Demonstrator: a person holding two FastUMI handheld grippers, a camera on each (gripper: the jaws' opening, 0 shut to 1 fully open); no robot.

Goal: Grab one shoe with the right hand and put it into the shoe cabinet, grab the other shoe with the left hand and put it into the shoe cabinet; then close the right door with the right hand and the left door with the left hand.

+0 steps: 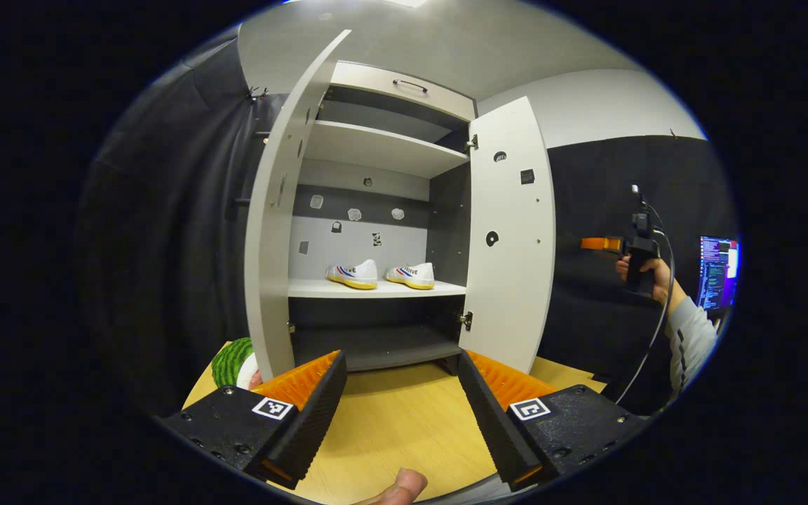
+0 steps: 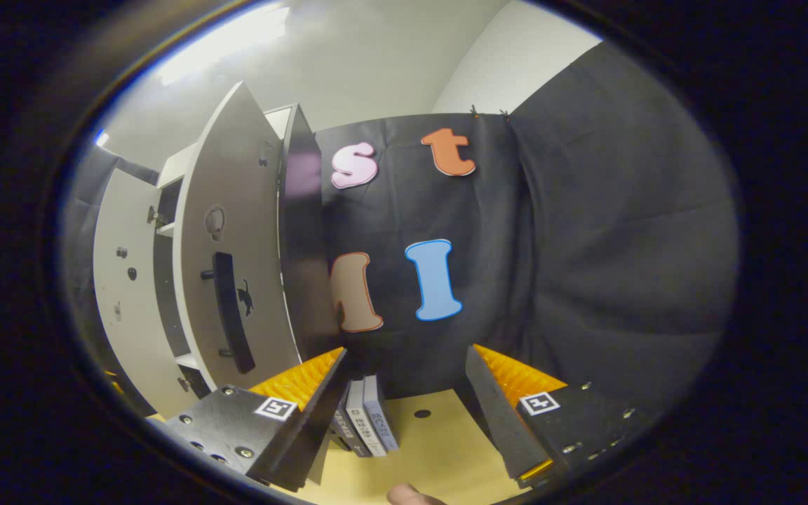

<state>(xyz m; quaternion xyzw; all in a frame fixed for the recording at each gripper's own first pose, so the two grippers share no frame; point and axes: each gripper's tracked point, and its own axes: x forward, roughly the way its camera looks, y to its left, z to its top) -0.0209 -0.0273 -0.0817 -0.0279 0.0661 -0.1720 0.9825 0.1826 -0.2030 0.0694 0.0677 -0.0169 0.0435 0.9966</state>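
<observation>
Two white canvas shoes [image 1: 381, 275] lie side by side on the grey cabinet's shelf [image 1: 376, 289], long axes roughly left-right; both the left gripper [image 1: 401, 400] and the right gripper [image 2: 404, 407] gape wide, empty.

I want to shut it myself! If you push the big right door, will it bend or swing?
The right door looks like a stiff board, so it probably won't bend. It hangs on hinges, so it should swing easily.

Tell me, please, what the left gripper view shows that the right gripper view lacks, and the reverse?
Left gripper view: both shoes side by side on the cabinet's shelf, plus the right gripper held off beside the right door. Right gripper view: that door's outer face with its black handle, and books standing on the table. Shared: the open cabinet, the wooden table, and open fingers on the left gripper.
</observation>
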